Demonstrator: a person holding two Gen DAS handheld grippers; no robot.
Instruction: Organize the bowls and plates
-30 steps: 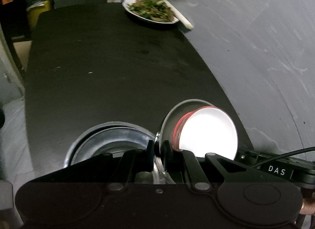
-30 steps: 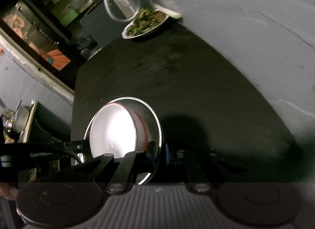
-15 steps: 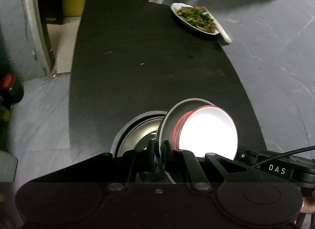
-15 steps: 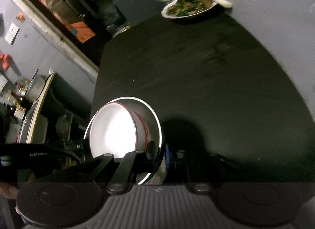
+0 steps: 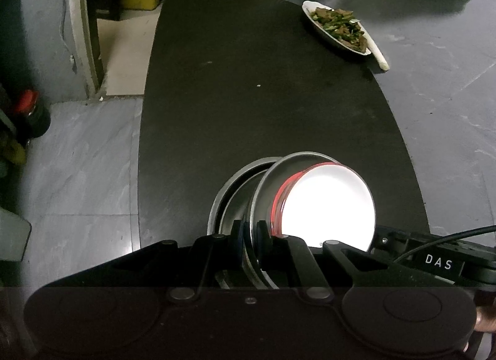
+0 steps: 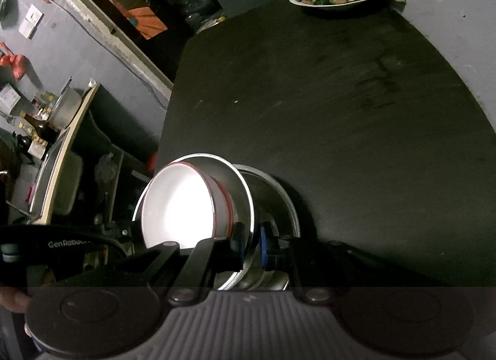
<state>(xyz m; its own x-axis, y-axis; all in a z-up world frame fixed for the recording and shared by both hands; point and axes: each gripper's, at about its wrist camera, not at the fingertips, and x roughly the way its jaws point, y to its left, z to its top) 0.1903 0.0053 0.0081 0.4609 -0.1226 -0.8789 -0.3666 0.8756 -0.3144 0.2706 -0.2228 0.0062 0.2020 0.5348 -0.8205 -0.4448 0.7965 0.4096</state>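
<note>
Both grippers are clamped on the rim of one steel bowl [image 5: 272, 180], held on edge between them. The left gripper [image 5: 250, 245] pinches the rim with its pads drawn together on the thin metal. The right gripper [image 6: 250, 247] does the same on the opposite side of the rim. A white bowl with a red band [image 5: 325, 208] is nested inside the held steel bowl and glares brightly under the lighting.

The held pair is tilted steeply, its opening facing sideways rather than up. Directly beneath and just behind it, a second steel bowl [image 5: 226, 195] rests upright on the black bench [image 5: 263, 96]; in the right wrist view this lower bowl [image 6: 276, 199] shows to the right of the held rim. Whether the held bowl touches the lower one cannot be told.

Judgement: the step in hand appears to be nesting the held pair into the resting bowl. The move turns on levelling the tilted rim so its opening faces up, then centring it over the bowl below. Both hands are equally near, one on each side of the rim.

A plate of cooked greens [image 5: 336, 27] sits at the far end of the bench, well apart.
</note>
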